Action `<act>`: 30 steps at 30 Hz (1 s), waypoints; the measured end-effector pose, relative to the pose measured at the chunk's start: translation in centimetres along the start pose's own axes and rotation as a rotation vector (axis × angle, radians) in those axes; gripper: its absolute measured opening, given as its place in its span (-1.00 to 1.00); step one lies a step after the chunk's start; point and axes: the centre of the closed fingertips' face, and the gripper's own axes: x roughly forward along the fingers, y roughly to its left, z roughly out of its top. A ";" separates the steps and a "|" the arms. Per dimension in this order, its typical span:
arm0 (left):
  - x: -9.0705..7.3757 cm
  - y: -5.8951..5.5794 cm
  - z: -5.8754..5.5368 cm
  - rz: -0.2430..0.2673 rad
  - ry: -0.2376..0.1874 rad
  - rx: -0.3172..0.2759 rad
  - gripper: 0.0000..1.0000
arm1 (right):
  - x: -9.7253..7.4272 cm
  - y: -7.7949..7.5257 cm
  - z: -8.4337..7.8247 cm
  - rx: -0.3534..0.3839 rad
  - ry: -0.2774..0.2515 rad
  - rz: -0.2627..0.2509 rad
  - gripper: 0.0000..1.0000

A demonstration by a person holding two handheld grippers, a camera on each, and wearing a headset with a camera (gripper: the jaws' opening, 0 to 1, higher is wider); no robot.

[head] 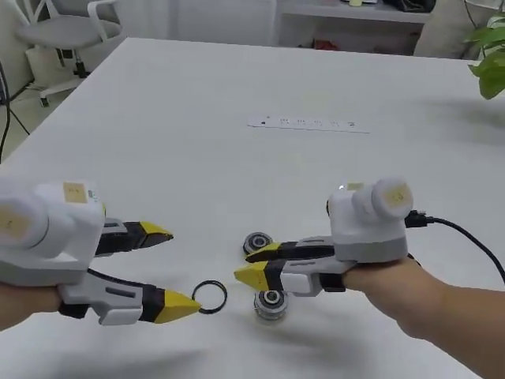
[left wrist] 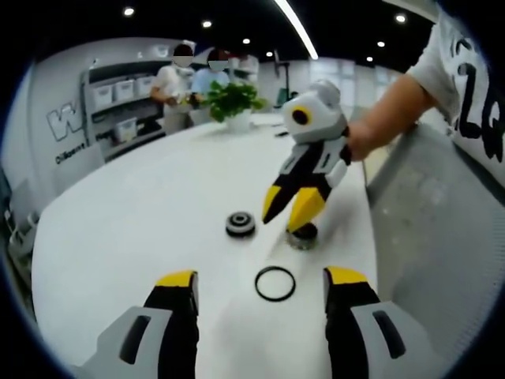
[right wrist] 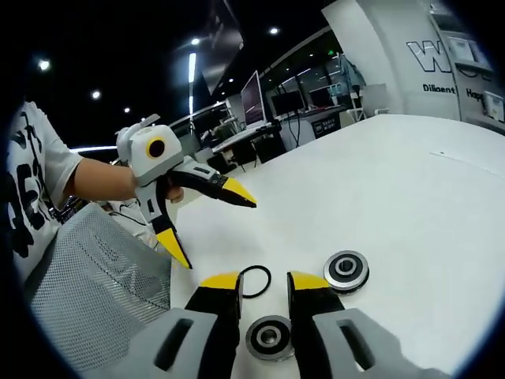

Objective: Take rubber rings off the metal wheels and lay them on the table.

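One rubber ring (head: 210, 296) is laid flat on the table (head: 237, 103). Left claw (head: 183, 269) is held spread, empty. Right claw (head: 243, 265) is narrowly parted over the nearer wheel (head: 271, 302). The farther wheel (head: 257, 242) is untouched. Work is judged partly done.

Two metal wheels (head: 257, 242) (head: 271, 303), one loose rubber ring (head: 211, 296), two grippers (head: 183, 269) (head: 242, 264), one power strip (head: 308, 123)

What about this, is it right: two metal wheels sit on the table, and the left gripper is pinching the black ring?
Not quite. The left gripper is open, not pinching: the black ring lies loose on the table by its jaw tips, as the left gripper view shows. The two metal wheels do sit there.
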 end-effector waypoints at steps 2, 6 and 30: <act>0.3 0.1 0.3 -0.002 -0.003 0.002 0.30 | -0.4 -0.4 0.1 -0.002 -0.004 -0.011 -0.61; 0.8 0.3 0.6 -0.008 -0.003 0.007 0.29 | -1.0 -1.5 0.1 -0.003 -0.013 -0.040 -0.59; 4.6 2.0 1.8 -0.036 0.014 0.013 0.13 | -1.8 -6.0 -1.2 -0.076 0.024 -0.148 -0.48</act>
